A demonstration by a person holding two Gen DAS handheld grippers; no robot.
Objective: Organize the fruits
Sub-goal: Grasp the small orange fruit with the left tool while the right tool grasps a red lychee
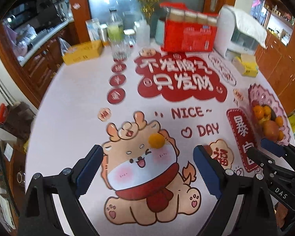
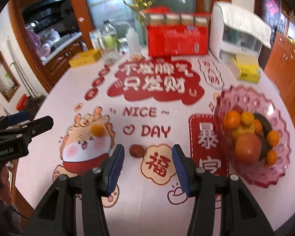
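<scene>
A small orange fruit (image 1: 157,141) lies on the printed tablecloth, just ahead of my open, empty left gripper (image 1: 148,153); it also shows in the right wrist view (image 2: 97,130). A small brown-red fruit (image 2: 136,150) lies just ahead of my open, empty right gripper (image 2: 148,153), a little left of its centre. A pink scalloped plate (image 2: 269,169) at the right holds several oranges (image 2: 231,119) and a big red-orange fruit (image 2: 247,146); the plate also shows in the left wrist view (image 1: 254,96). The right gripper shows at the right edge of the left wrist view (image 1: 271,147).
At the table's far end stand a red carton (image 2: 177,39), a white appliance under a cloth (image 2: 238,31), yellow boxes (image 2: 84,58) (image 2: 247,72), bottles and glass jars (image 2: 110,45). Wooden cabinets surround the round table.
</scene>
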